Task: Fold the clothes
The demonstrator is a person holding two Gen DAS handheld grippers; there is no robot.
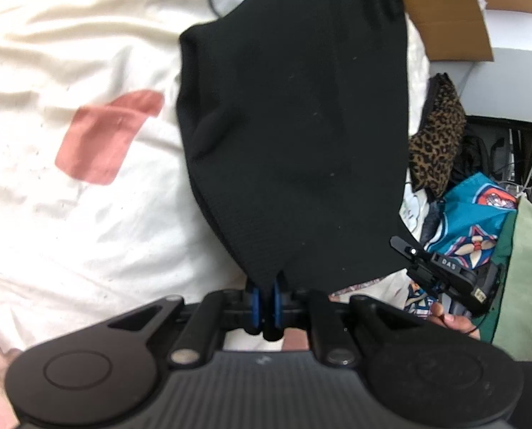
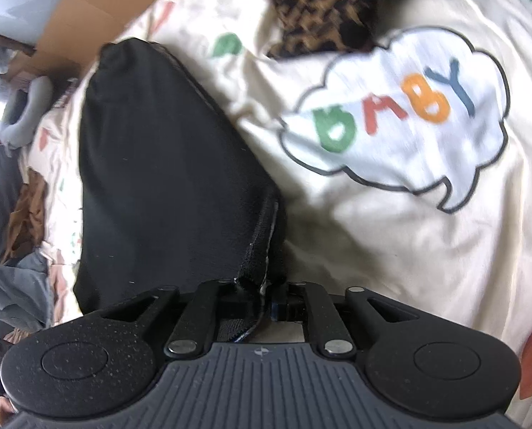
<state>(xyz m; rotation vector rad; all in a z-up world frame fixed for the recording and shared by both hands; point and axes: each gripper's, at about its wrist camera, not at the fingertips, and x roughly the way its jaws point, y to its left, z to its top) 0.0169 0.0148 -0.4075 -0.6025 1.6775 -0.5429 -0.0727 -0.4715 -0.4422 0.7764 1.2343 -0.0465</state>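
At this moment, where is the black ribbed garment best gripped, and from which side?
At its corners. The black ribbed garment hangs over the cream printed bedsheet; the left gripper pinches one corner, coming from the near edge. The right gripper meets the thick hemmed corner, though its grip is unclear. Corners give firm bunched fabric and keep the edge stretched.

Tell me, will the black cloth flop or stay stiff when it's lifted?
Probably flop: the black cloth drapes in soft folds from the left gripper. It likely bends easily, since its edge curls. It seems light.
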